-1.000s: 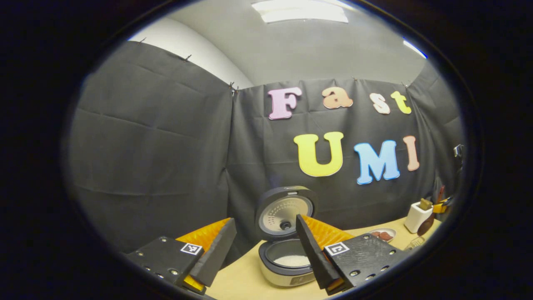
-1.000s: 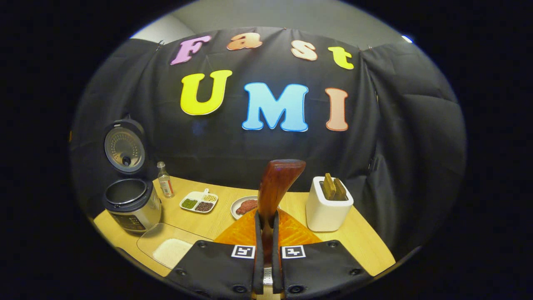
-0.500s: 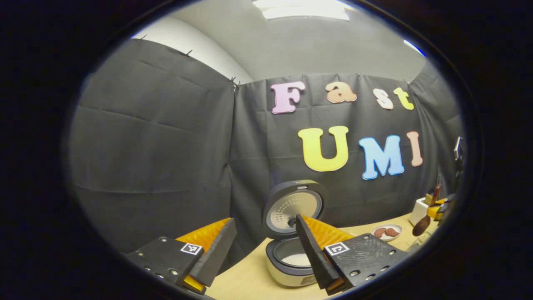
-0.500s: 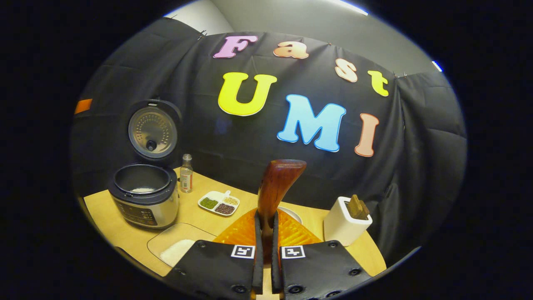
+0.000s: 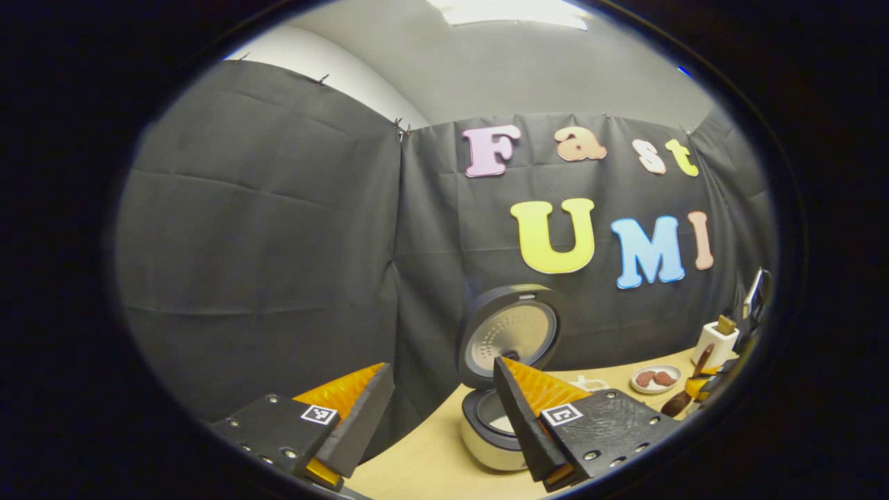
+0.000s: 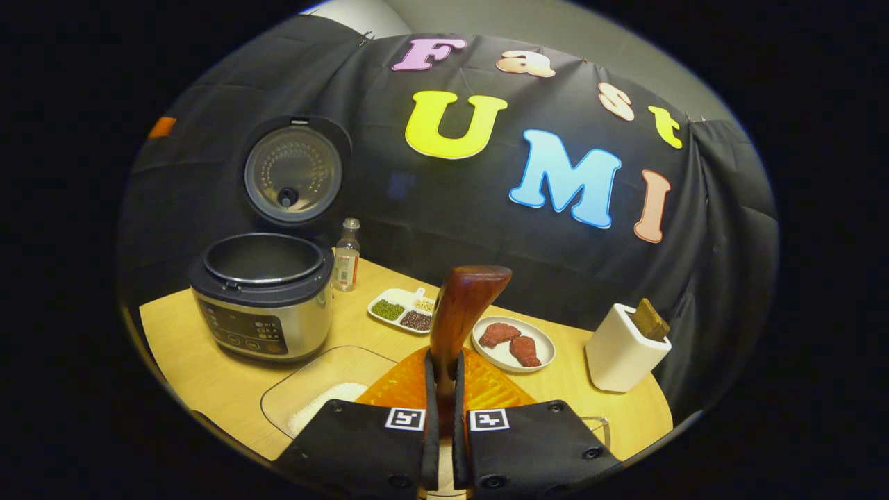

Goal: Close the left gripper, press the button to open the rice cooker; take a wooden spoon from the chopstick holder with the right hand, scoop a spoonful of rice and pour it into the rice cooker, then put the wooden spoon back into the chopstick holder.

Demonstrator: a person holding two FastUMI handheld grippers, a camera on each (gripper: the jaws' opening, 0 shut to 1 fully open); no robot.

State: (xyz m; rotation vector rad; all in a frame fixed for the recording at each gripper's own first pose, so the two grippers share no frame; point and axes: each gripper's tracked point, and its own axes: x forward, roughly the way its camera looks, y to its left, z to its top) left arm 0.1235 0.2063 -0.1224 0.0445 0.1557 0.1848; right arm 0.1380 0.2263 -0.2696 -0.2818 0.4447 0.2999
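Note:
My right gripper [image 6: 444, 364] is shut on the handle of a dark wooden spoon [image 6: 460, 305], which stands up between its fingers. The rice cooker [image 6: 262, 298] stands ahead to the left, its lid [image 6: 295, 173] swung up. A glass tray of rice [image 6: 326, 396] lies just left of the fingers. The white chopstick holder [image 6: 621, 351] stands to the right with a wooden utensil in it. My left gripper [image 5: 442, 371] is open and holds nothing, short of the open rice cooker [image 5: 496, 430]. The spoon [image 5: 684, 396] hangs at the far right of the left gripper view.
A small bottle [image 6: 346, 255], a divided dish of beans [image 6: 406, 312] and a plate with red pieces [image 6: 512, 344] stand on the wooden table [image 6: 201, 368] behind the tray. Black cloth walls the back and sides. The table's near edge runs just below the tray.
My right gripper has carried the spoon down and left, away from the chopstick holder and toward the tray and cooker. The left gripper has stayed open and turned slightly left.

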